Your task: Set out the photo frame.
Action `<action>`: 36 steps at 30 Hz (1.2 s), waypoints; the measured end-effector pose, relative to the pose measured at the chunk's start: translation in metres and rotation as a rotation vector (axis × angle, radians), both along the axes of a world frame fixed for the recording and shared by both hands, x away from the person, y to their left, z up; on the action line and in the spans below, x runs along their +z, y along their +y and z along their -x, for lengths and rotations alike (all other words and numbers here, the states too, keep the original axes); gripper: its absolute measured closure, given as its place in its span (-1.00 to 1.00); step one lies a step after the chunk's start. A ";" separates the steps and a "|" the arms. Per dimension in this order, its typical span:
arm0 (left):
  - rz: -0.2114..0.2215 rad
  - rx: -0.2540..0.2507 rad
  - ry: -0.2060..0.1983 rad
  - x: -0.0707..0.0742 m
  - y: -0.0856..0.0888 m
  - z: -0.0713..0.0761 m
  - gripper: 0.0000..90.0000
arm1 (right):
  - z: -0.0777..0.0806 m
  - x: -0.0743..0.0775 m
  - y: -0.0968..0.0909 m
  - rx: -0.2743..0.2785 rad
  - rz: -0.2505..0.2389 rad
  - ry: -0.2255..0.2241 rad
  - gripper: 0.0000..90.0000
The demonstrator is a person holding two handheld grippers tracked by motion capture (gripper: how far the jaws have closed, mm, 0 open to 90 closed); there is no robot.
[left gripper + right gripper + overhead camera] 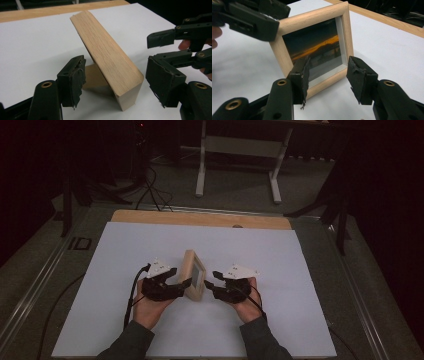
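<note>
The wooden picture frame (194, 275) stands propped on its back stand at the centre of the white surface (280, 260). The left tool (181, 287) at nine o'clock and right tool (212, 282) at three o'clock flank it, jaws spread and apart from the wood. Standing it up looks done; only withdrawing seems left.
</note>
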State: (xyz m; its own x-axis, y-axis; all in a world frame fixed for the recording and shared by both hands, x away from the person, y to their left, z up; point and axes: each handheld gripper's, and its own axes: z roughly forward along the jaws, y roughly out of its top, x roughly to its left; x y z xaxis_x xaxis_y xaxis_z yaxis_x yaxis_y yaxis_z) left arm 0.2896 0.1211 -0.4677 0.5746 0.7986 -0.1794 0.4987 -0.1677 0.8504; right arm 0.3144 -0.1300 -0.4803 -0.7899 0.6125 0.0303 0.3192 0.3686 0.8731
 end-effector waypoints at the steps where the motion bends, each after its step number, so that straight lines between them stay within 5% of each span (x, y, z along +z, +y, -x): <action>1: -0.004 0.000 0.004 -0.001 -0.001 -0.001 -0.28 | 0.000 0.000 0.000 -0.002 0.000 0.000 0.15; 27: 0.012 -0.042 0.086 -0.012 -0.007 -0.008 0.07 | 0.000 0.005 -0.006 -0.012 -0.016 -0.011 0.13; 36: 0.016 -0.029 0.087 -0.011 -0.003 -0.010 0.19 | -0.001 0.006 -0.006 -0.012 -0.015 -0.012 0.12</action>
